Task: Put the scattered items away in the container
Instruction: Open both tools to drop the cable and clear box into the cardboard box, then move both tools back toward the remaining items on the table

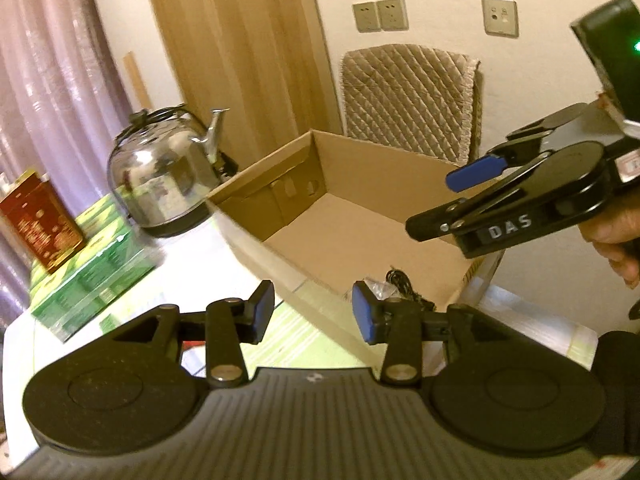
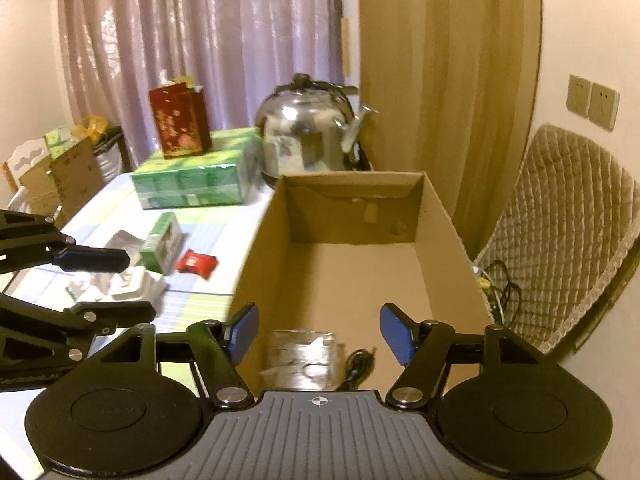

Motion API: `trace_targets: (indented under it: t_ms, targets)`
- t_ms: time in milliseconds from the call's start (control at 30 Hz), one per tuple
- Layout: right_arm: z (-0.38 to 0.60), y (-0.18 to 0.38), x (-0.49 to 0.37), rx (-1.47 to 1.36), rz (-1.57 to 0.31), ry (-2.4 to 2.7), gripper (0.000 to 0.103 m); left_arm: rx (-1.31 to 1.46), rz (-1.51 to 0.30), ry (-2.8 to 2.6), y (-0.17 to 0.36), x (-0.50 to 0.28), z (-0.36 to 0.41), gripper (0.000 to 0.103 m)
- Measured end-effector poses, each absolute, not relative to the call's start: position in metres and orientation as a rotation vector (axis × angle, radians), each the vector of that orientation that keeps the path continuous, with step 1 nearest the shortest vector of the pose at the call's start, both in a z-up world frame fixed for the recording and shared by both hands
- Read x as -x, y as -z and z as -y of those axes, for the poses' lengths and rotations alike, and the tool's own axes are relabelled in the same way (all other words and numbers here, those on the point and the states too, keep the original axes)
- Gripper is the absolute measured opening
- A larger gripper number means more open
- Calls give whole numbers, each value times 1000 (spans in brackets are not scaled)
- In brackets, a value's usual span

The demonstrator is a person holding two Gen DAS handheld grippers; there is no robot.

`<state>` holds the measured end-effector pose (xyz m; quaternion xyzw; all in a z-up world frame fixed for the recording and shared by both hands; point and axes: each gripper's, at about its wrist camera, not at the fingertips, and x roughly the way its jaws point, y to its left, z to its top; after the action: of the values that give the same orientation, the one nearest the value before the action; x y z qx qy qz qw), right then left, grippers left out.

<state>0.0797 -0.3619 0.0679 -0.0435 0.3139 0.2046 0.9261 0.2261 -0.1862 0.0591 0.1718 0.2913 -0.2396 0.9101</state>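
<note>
Several scattered items are seen on the counter (image 2: 120, 200) left of the cardboard box (image 2: 440, 216): a small green carton (image 2: 162, 242), a red packet (image 2: 197, 264) and a white moulded tray (image 2: 132, 286). A clear plastic bag (image 2: 302, 354) and a black cable (image 2: 358, 364) are already lodged in the box. Right gripper (image 2: 320, 334) is held over the box, jaws released and empty; left gripper (image 1: 314, 312) is poised at the box's near rim, jaws likewise released. Carton is judged light and stiff, best pinched across its flat faces; the packet is judged soft and slippery. Box walls are tall, so items must be lifted clear. Kettle (image 2: 308, 132) crowds the far corner.
</note>
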Motion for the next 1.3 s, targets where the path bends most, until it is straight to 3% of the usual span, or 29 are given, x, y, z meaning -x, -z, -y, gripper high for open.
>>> trace_targets:
  t_ms: [367,667,833,1300]
  targets:
    - [320,-77,-32,119,-626,-489,75,-289,-620,371,-65,-165,127,46]
    - [286,-70,-13,141,-636,-563,85,-242,-662,285,-50,-133,83,62]
    - [270,-61,-1,155,-646,-594,90,-198,-692,245,-37,-122,60,76]
    - [240,-37,11,207,-689,-646,96,-123,-752,169,-9,-107,17,92]
